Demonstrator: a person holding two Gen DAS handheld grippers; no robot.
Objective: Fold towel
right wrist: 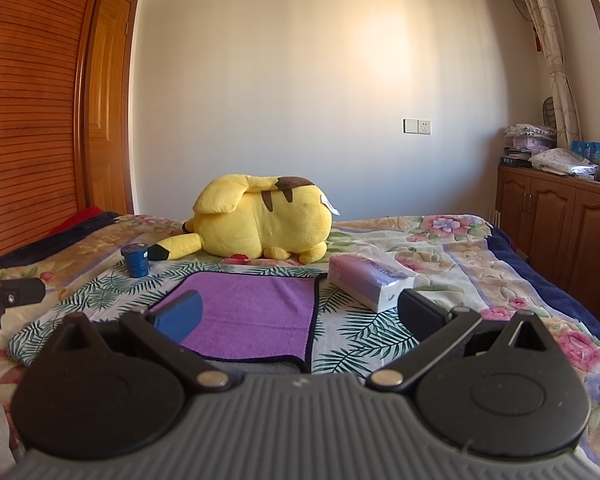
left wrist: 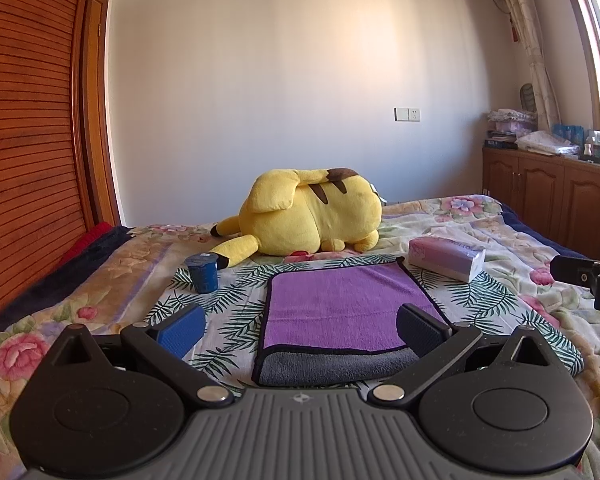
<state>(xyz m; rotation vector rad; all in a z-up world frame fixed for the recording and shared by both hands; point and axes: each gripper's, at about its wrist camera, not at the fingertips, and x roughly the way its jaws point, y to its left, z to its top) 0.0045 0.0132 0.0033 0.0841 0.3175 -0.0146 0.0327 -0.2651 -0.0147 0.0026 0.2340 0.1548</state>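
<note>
My left claw (left wrist: 302, 326) and right claw (right wrist: 300, 312) look alike: ribbed grey base, black round-hubbed arms, silver rivets, one blue finger pad (left wrist: 184, 330), one black.

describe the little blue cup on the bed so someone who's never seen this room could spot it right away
Find the big yellow plush toy lying on the flowered bed. Just in front of its black-tipped ear, left of the purple towel, stands the small dark blue cup. It is the only upright round container there; the other nearby item is a flat pink tissue pack on the towel's right.
</note>
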